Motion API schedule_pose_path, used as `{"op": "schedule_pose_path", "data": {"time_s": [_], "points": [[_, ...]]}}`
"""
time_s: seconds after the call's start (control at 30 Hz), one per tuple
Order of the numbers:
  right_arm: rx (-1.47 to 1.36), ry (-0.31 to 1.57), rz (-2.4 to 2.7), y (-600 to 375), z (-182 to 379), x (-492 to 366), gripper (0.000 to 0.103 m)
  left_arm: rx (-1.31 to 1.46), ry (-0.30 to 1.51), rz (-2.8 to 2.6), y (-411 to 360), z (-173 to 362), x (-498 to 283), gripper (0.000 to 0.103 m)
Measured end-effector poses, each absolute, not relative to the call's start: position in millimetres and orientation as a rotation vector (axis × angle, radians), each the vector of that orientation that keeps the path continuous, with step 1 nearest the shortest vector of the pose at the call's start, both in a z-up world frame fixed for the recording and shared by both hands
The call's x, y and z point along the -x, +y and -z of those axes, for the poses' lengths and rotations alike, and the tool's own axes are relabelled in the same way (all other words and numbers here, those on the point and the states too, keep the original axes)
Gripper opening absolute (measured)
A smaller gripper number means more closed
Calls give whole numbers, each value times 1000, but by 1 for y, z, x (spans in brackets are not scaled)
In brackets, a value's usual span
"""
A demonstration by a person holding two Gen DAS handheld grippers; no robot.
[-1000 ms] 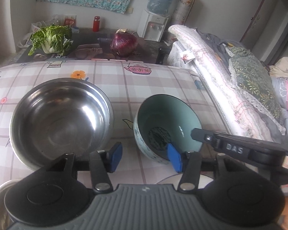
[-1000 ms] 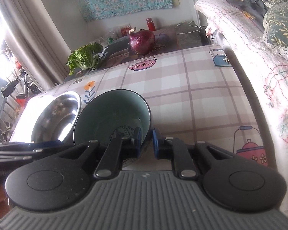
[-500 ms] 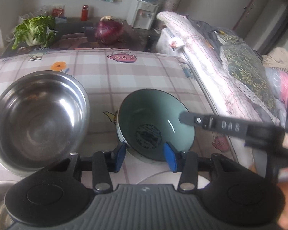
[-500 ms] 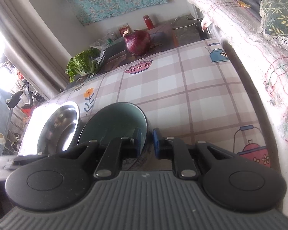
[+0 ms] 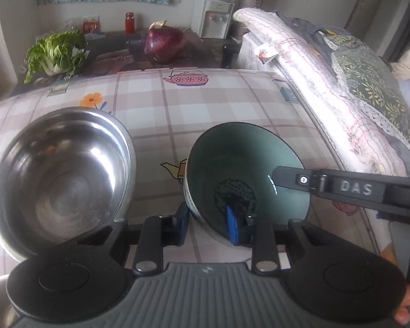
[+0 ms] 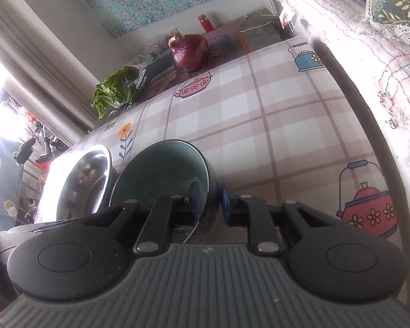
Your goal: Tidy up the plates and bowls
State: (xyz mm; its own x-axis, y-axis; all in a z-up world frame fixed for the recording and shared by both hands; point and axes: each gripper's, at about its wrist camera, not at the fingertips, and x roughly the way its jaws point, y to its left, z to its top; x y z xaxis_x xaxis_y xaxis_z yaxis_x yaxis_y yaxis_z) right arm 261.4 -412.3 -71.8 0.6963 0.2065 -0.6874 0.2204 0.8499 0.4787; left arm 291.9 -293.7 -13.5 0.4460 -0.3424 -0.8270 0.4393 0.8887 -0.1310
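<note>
Straddling teal bowl (image 5: 246,164) rim: both tongs.

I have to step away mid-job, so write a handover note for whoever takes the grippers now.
Right gripper: shut on the teal bowl, one finger inside its right rim, one outside.
Left gripper: open, straddling the same bowl's near rim, right finger inside, left finger outside; not clamped.
The teal bowl looks tilted, just right of the steel bowl on the checked tablecloth.
Done: bowl gripped.
Left: probably nest the teal bowl into the steel one; nothing is stacked yet.
</note>
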Motion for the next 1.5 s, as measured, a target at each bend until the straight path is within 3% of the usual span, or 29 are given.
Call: {"op": "schedule_pose_path", "data": {"time_s": [0.37, 0.9, 1.5], "points": [[-600, 792, 5, -413, 80, -259, 17, -173, 1028, 475, -306, 25, -300, 37], [-595, 770, 23, -407, 84, -252, 17, -173, 1045, 451, -309, 30, -301, 29], [-658, 777, 21, -410, 89, -253, 22, -152, 1075, 475, -308, 33, -308, 35]]}}
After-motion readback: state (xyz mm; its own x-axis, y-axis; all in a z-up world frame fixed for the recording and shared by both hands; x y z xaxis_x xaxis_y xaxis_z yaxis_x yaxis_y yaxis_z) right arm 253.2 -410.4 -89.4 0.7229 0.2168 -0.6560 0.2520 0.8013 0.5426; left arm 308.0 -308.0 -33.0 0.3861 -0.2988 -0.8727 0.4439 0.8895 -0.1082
